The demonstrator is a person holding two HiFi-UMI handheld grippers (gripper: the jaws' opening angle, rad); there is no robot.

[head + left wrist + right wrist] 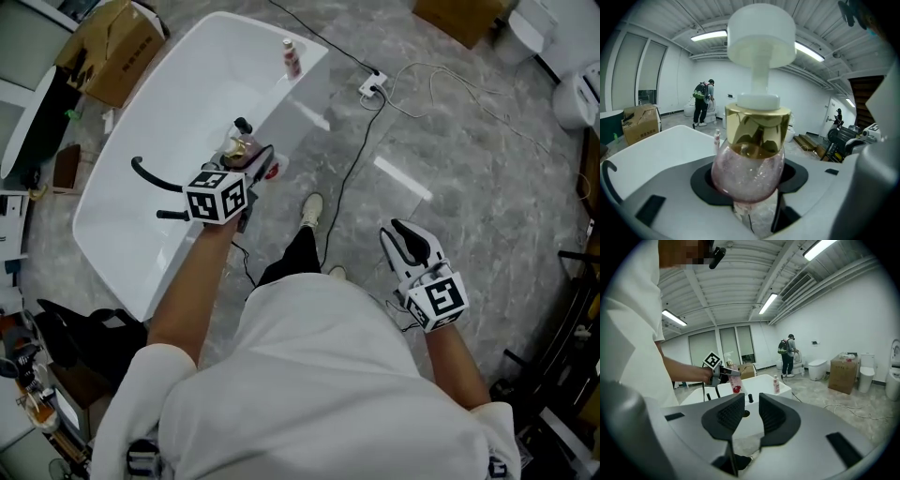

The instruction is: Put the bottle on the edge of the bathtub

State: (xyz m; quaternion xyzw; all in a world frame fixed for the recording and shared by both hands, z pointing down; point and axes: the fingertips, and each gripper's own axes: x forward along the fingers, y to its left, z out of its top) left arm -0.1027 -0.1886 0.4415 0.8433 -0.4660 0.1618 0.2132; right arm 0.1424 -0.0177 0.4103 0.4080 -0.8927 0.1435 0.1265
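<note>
Head view: the left gripper [251,159] is carrying the pump bottle [240,146] over the bathtub [178,84], just inside its near rim; the right gripper [410,240] is hanging well right of the tub.
Left gripper view: the jaws are clamping the bottle's pink body, spread wide.
Right gripper view: the jaws are standing slightly apart, holding nothing.

No text, brand or number can be read anywhere. Dark print is seen on the side of the brown cardboard box [117,42], and a label on the small pink bottle with a white cap [292,58] standing on the rim of the white bathtub [178,103], but both are too small to be made out. Only black square patterns, no letters, are carried by the left white marker cube [217,196] and the right white marker cube [439,300].
</note>
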